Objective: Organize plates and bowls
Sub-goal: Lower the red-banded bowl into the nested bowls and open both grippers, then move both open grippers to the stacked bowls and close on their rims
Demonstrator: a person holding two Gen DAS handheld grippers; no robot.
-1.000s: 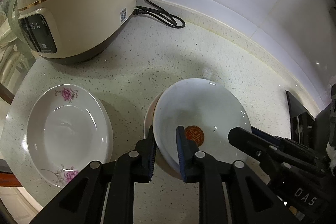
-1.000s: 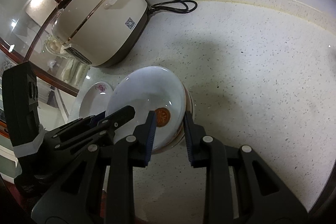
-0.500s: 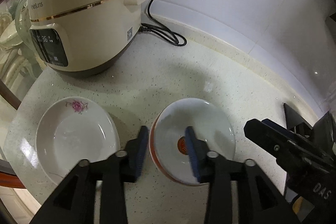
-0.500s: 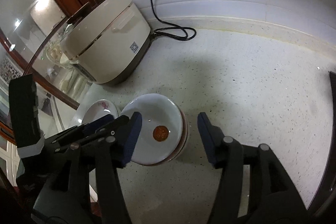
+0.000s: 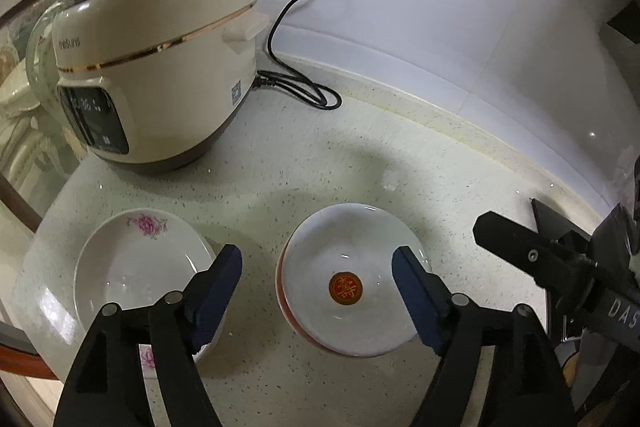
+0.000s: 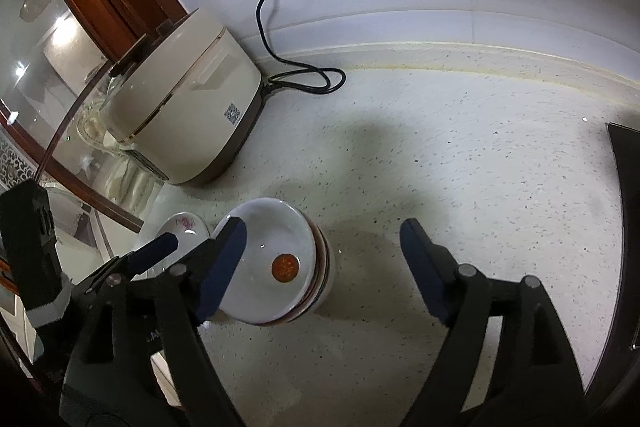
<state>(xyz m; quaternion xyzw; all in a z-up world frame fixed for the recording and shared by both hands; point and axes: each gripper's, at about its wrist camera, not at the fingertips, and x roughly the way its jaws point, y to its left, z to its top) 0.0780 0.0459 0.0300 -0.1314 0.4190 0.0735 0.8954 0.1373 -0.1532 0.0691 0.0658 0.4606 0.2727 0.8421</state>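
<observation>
A white plate with a red emblem [image 5: 352,267] lies on top of a red-rimmed bowl [image 6: 322,267] on the speckled counter; the plate also shows in the right wrist view [image 6: 276,259]. A white plate with pink flowers [image 5: 136,263] lies to its left, and shows small in the right wrist view [image 6: 184,225]. My left gripper [image 5: 318,279] is open and empty, raised above the emblem plate. My right gripper [image 6: 324,259] is open and empty, also raised above the stack. The right gripper appears at the right edge of the left wrist view [image 5: 532,255].
A cream rice cooker [image 5: 156,67] stands at the back left, its black cord [image 5: 300,87] coiled on the counter and running up to a wall socket. A dark object [image 6: 628,207] lies at the right. The counter's curved edge runs along the left, by a glass panel.
Both grippers let go of the emblem plate, opened wide and lifted up and back. The plate now rests on the red-rimmed bowl.
</observation>
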